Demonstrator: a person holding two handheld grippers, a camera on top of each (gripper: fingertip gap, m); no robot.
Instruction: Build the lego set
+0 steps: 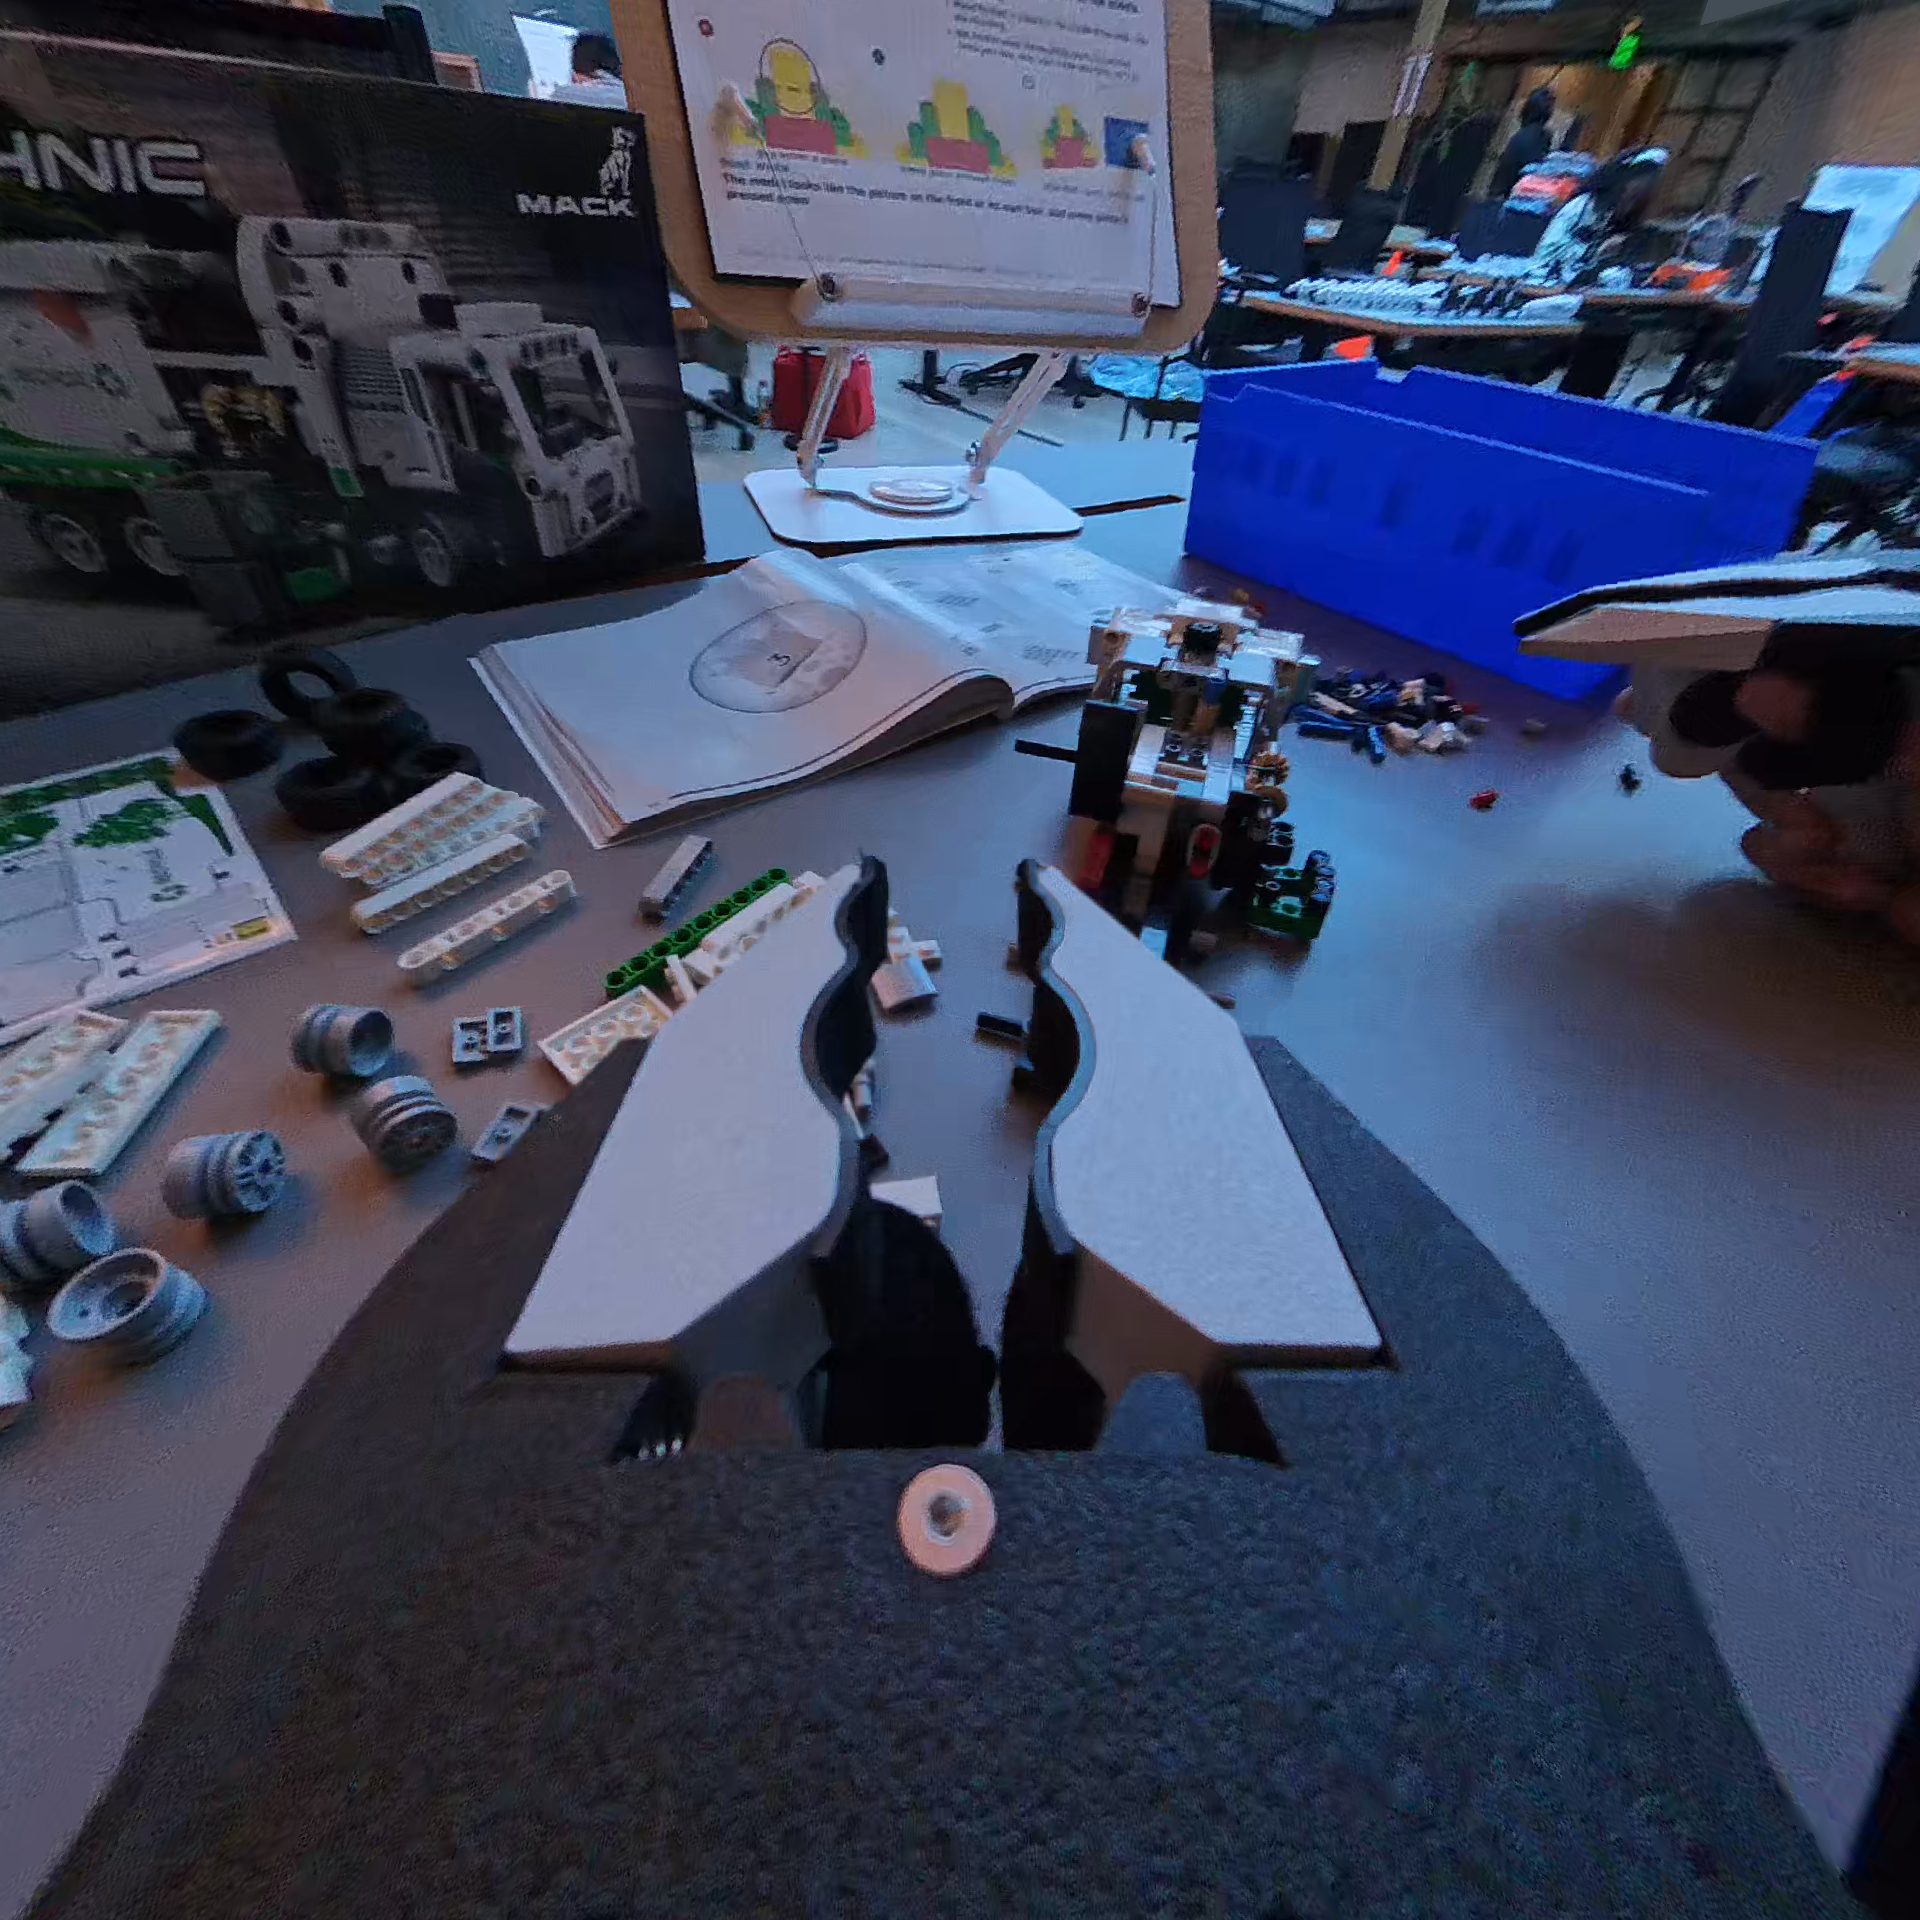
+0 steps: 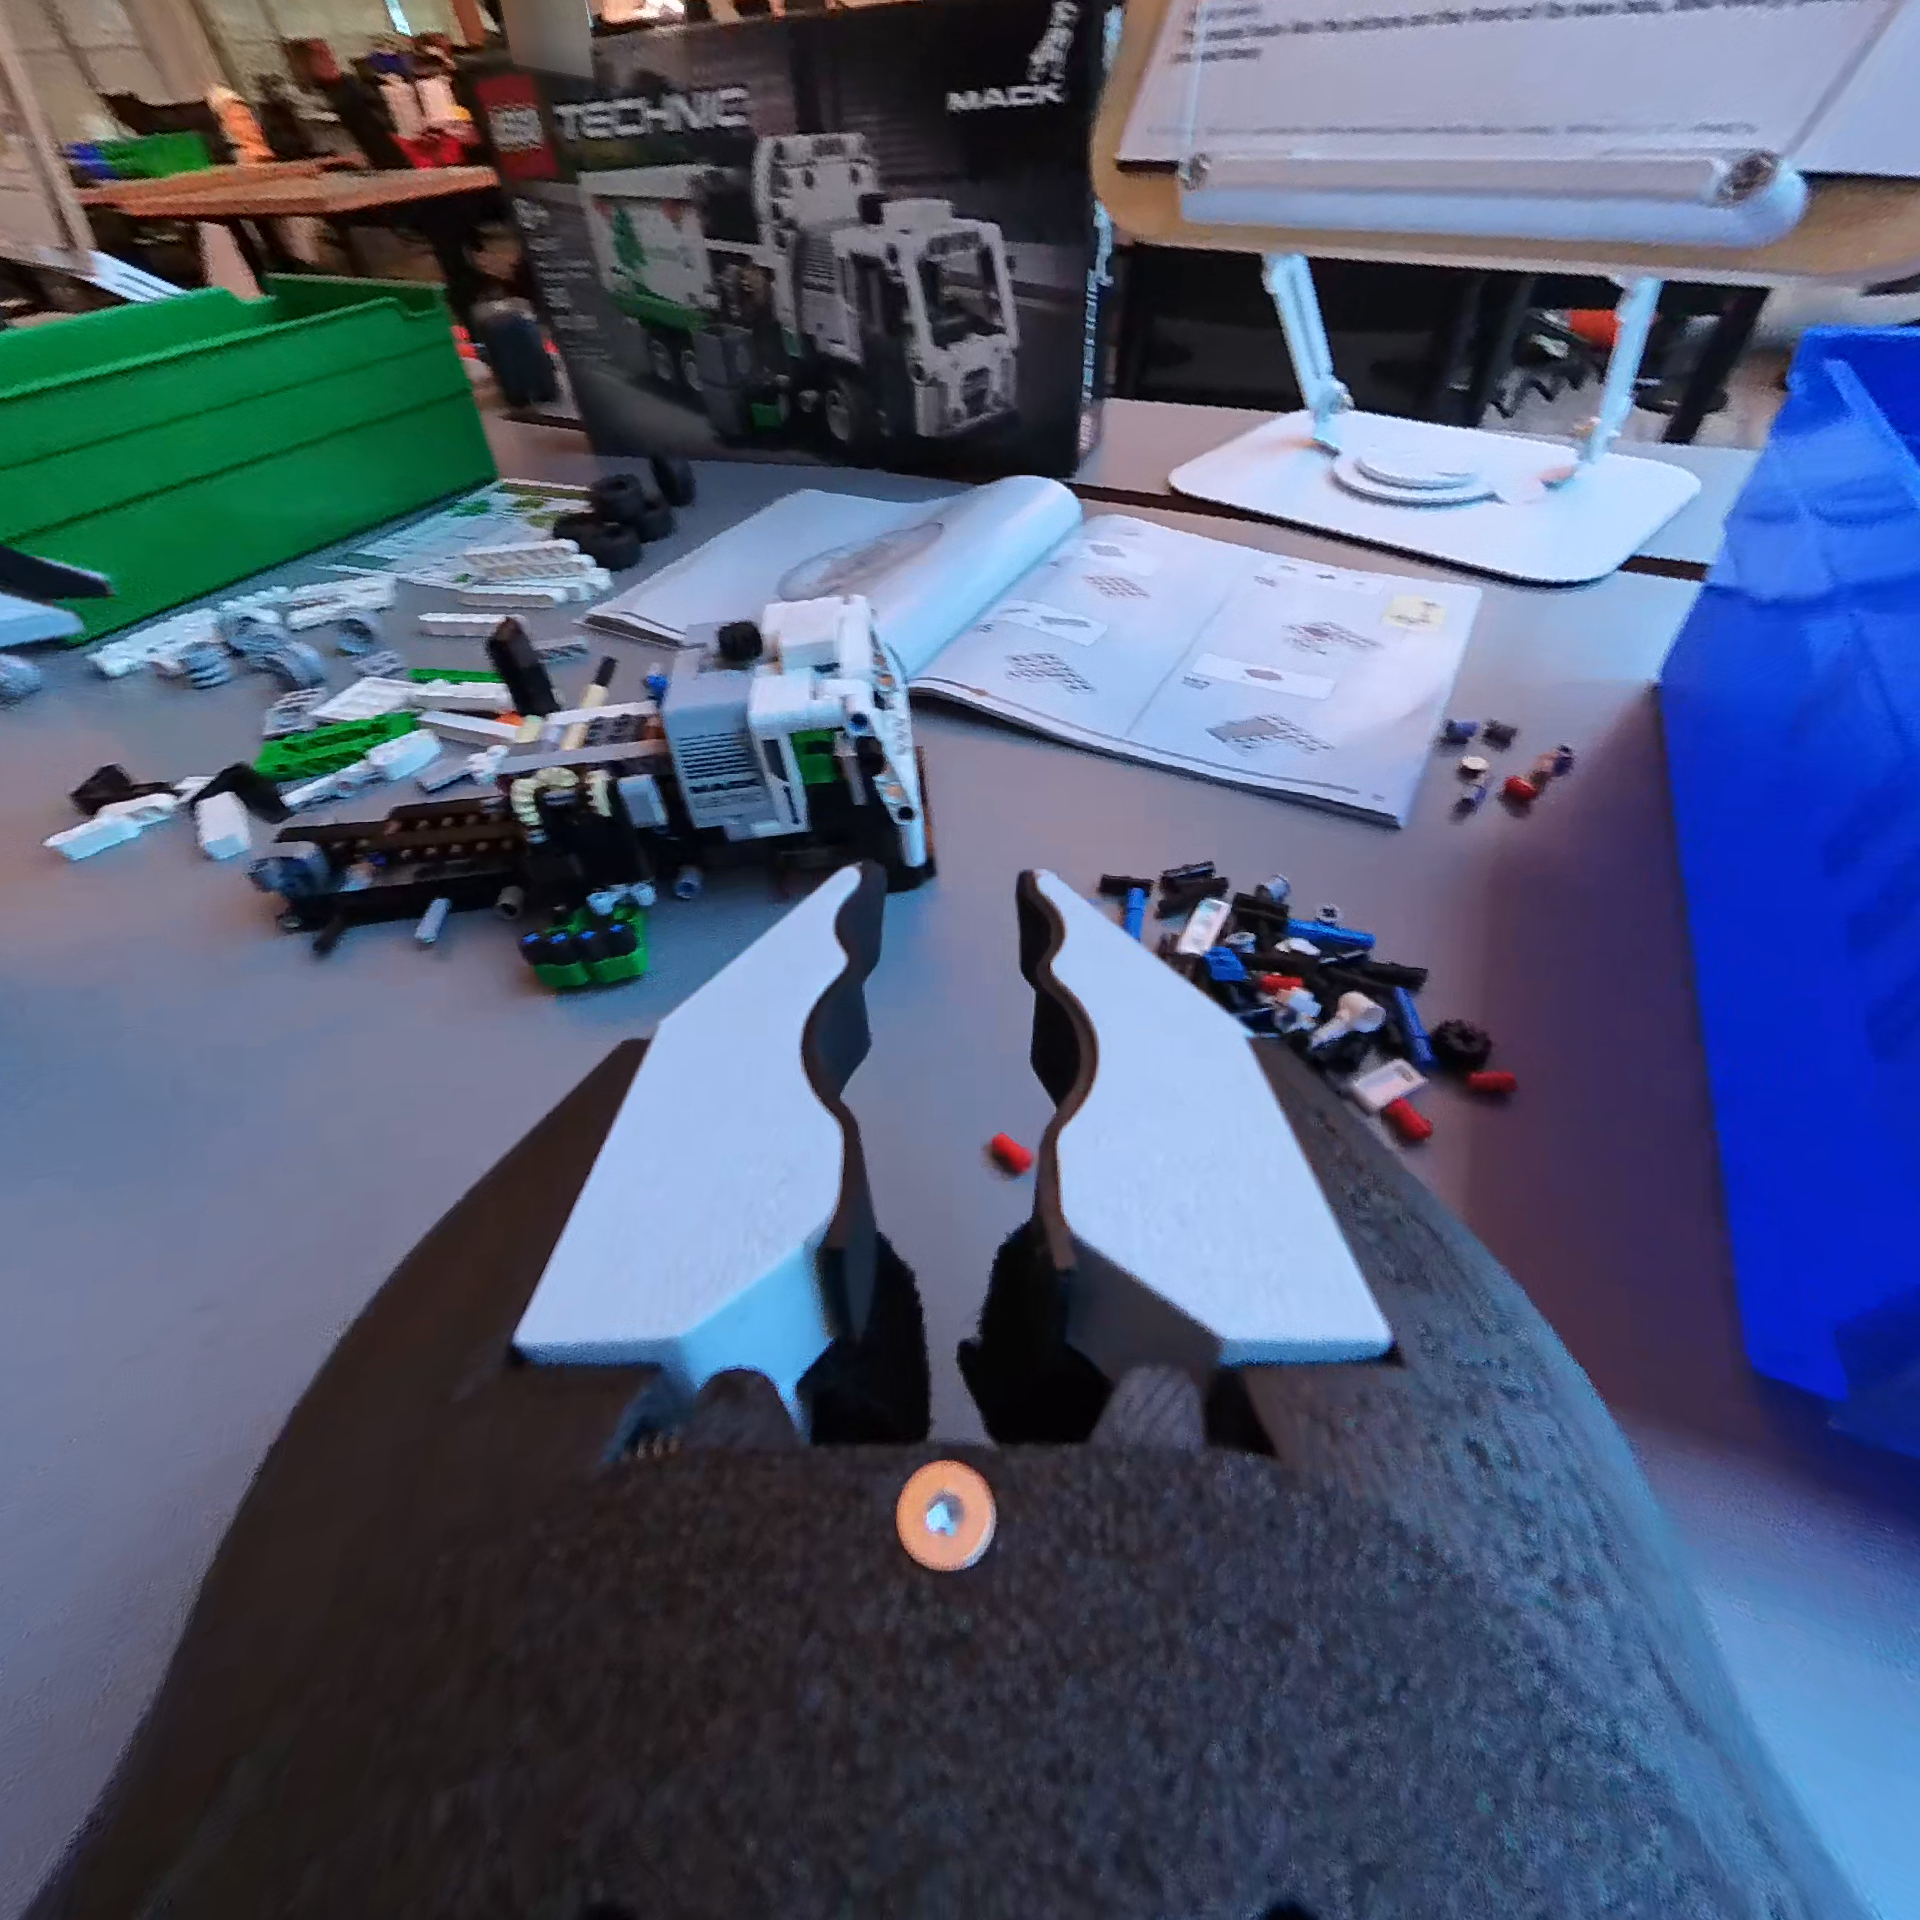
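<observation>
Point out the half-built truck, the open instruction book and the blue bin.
half-built truck (image 2: 727,769), right wrist view, on its white cab front.
instruction book (image 2: 1226,644), right wrist view, on the open right-hand page.
blue bin (image 1: 1475,499), left wrist view, on its long side wall.

Blue bin (image 1: 1475,520), table edge, 2 o'clock in left wrist view; same bin (image 2: 1808,831) at 3 o'clock in right wrist view. Green bin (image 2: 229,416), 10 o'clock, right wrist view. White document stand (image 1: 914,499) with wooden board, printed sheet clipped on, 12 o'clock. Grey table (image 2: 260,1143). Background: further worktables (image 1: 1455,312), blurred.
</observation>
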